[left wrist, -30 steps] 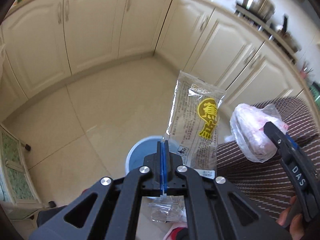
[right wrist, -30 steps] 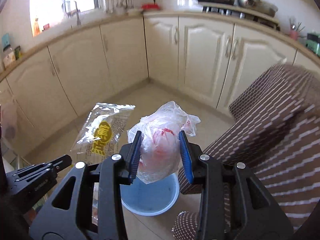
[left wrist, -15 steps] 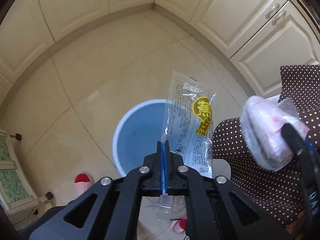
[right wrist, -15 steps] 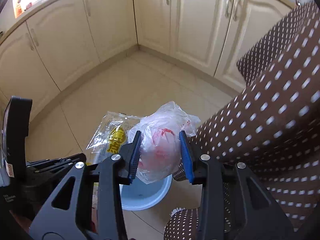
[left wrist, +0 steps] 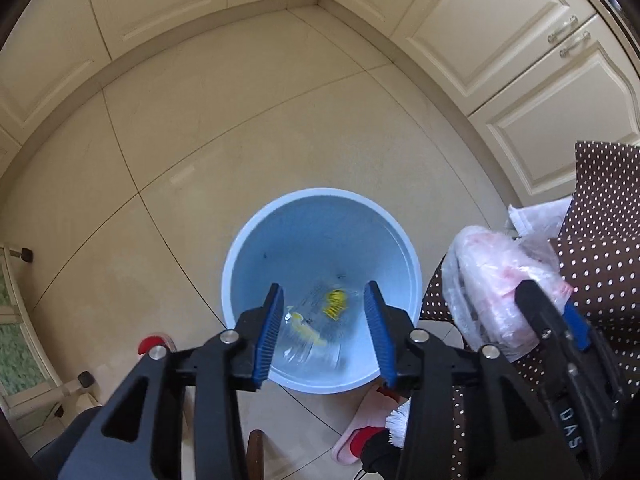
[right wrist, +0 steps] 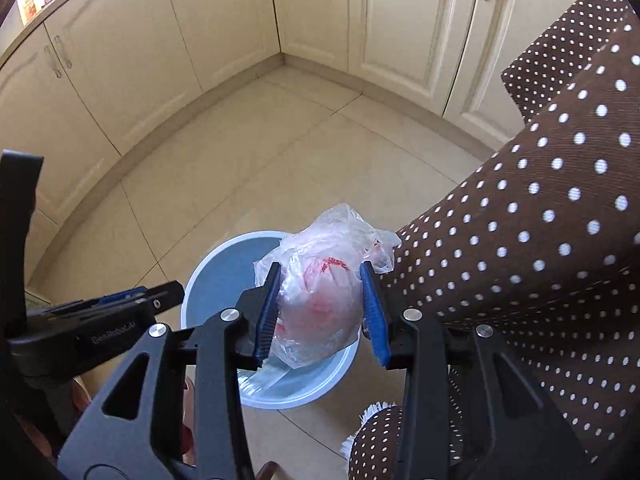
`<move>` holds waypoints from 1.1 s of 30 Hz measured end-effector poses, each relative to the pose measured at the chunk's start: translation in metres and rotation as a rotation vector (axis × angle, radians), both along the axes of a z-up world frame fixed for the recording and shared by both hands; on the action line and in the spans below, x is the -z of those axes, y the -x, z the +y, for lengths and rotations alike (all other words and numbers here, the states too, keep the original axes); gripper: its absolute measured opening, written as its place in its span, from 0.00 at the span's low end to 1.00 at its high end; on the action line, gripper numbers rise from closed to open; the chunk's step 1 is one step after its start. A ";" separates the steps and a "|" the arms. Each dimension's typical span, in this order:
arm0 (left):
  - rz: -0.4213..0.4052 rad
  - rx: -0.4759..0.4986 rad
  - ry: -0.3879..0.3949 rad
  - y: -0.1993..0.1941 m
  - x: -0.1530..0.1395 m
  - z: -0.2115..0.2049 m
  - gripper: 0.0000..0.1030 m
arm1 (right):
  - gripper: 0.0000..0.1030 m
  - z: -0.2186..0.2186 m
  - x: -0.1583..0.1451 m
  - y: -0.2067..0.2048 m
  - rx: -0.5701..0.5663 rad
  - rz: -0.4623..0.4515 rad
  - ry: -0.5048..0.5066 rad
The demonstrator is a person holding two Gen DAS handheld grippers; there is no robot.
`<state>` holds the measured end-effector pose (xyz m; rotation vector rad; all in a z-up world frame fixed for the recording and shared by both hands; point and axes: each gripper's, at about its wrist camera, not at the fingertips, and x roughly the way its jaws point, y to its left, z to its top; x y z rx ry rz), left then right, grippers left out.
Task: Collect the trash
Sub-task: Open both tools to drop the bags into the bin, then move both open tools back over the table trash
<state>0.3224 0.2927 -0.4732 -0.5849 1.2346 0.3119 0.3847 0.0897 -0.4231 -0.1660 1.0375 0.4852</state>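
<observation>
A light blue bin (left wrist: 320, 240) stands on the tiled floor straight below my left gripper (left wrist: 322, 334), whose jaws are opening with nothing pressed between them. The clear wrapper with a yellow logo (left wrist: 320, 320) lies loose and blurred inside the bin. My right gripper (right wrist: 320, 312) is shut on a crumpled clear plastic bag with pink and red inside (right wrist: 320, 288), held over the bin's (right wrist: 224, 276) right rim. That bag (left wrist: 500, 280) and the right gripper show at the right of the left wrist view.
Cream kitchen cabinets (right wrist: 160, 40) run along two walls and meet in a corner. A brown cloth with white dots (right wrist: 540, 220) hangs close on the right, beside the bin. Pink slippers (left wrist: 352, 440) lie on the floor near the bin, and a chair leg (left wrist: 24, 254) stands at the left.
Both grippers sank towards the bin. My left gripper's jaws parted and the yellow-logo wrapper dropped into the bin. The right gripper kept its hold on the plastic bag.
</observation>
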 end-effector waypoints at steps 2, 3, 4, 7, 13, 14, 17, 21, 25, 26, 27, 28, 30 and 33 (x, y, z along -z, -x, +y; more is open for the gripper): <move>-0.006 -0.008 -0.004 0.008 -0.004 0.003 0.43 | 0.38 0.005 0.002 0.000 -0.007 0.012 -0.012; -0.007 -0.009 -0.010 0.010 -0.006 0.003 0.43 | 0.39 0.006 0.003 -0.001 -0.011 0.020 -0.019; -0.008 -0.010 -0.013 0.009 -0.006 0.003 0.43 | 0.39 0.007 0.004 -0.001 -0.015 0.028 -0.029; -0.015 -0.016 -0.017 0.007 -0.009 0.005 0.44 | 0.41 0.012 0.004 0.003 -0.021 0.038 -0.044; -0.045 -0.029 -0.030 0.005 -0.020 0.009 0.45 | 0.45 0.023 -0.002 0.009 -0.035 0.036 -0.076; -0.052 -0.031 -0.030 0.006 -0.023 0.010 0.45 | 0.46 0.024 -0.004 0.009 -0.038 0.032 -0.081; -0.068 -0.038 -0.044 0.008 -0.029 0.013 0.45 | 0.56 0.025 -0.012 0.009 -0.027 0.012 -0.079; -0.099 -0.043 -0.052 0.015 -0.047 0.014 0.45 | 0.61 0.020 -0.029 0.013 -0.017 -0.013 -0.084; -0.150 -0.036 -0.079 0.025 -0.076 0.010 0.45 | 0.61 0.010 -0.066 0.028 -0.009 -0.089 -0.089; -0.166 -0.033 -0.087 0.028 -0.085 0.008 0.45 | 0.61 0.008 -0.074 0.032 -0.007 -0.109 -0.089; -0.182 -0.029 -0.098 0.030 -0.094 0.005 0.45 | 0.61 0.004 -0.084 0.037 -0.004 -0.133 -0.090; -0.207 -0.023 -0.109 0.034 -0.108 0.000 0.45 | 0.61 -0.003 -0.100 0.043 0.003 -0.164 -0.097; -0.263 0.007 -0.129 0.044 -0.136 -0.013 0.45 | 0.62 -0.014 -0.126 0.054 0.019 -0.215 -0.105; -0.328 0.042 -0.148 0.061 -0.170 -0.032 0.46 | 0.64 -0.035 -0.166 0.074 0.046 -0.290 -0.133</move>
